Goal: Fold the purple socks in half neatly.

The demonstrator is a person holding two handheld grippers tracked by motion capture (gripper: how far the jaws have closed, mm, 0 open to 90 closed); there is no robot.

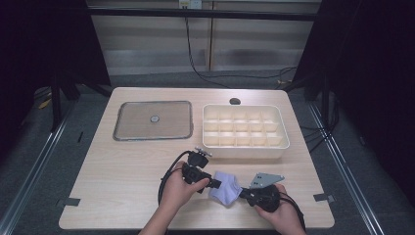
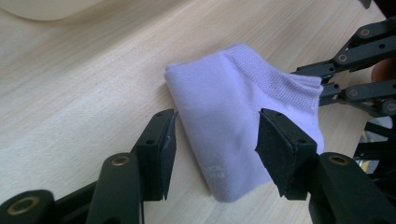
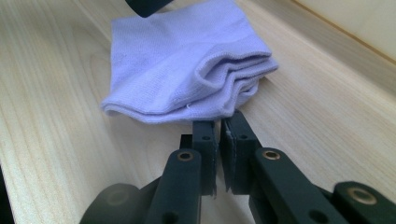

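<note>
1. Count: one folded sock [image 1: 224,192], one white divider tray [image 1: 245,145], one flat grey lid [image 1: 152,121], two tongs.
2. Sock is lying on the counter [image 1: 122,171] between both tongs, in front of the tray (pale lilac, ribbed cuff, folded in layers).
3. Left tongs [image 2: 215,140] are standing apart, straddling the sock, pads not pressing.
4. Right tongs [image 3: 218,128] are sitting together at the sock's cuff edge; grip on the cuff unclear.
</note>
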